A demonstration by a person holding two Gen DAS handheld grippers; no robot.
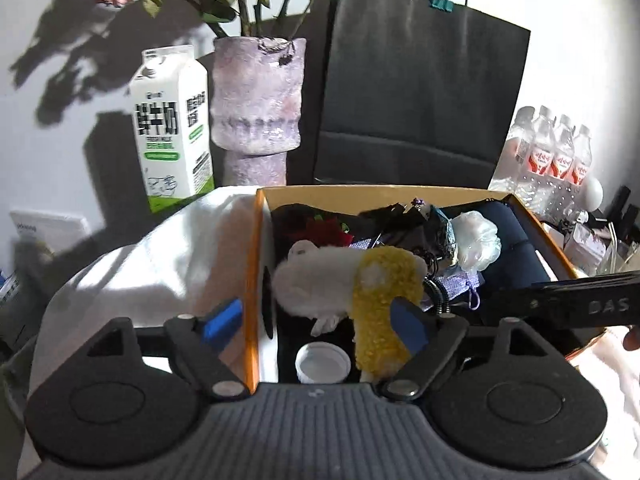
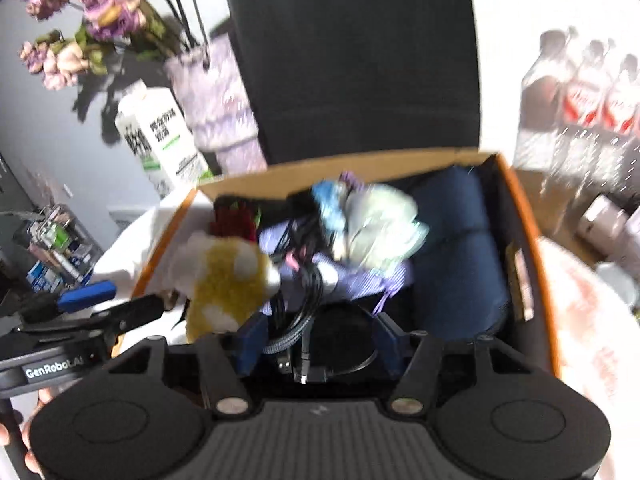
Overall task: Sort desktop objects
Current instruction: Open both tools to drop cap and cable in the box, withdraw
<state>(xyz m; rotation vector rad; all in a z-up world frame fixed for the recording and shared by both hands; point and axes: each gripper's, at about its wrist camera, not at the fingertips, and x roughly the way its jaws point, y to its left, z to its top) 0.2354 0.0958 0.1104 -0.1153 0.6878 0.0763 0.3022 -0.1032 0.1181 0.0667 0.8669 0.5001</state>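
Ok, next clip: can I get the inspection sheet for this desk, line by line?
Surface: white cloth beside the box; desk itself mostly hidden.
Job's things: cardboard box holding a white and yellow plush toy, white cap, navy pouch, crumpled plastic.
Clutter: milk carton, vase, black paper bag, water bottles.
Grippers: left gripper jaws apart over the toy; right gripper jaws apart, pressing nothing.
Cables: black cable bundle in the box.
Surroundings: white wall; view blurred on the right wrist.
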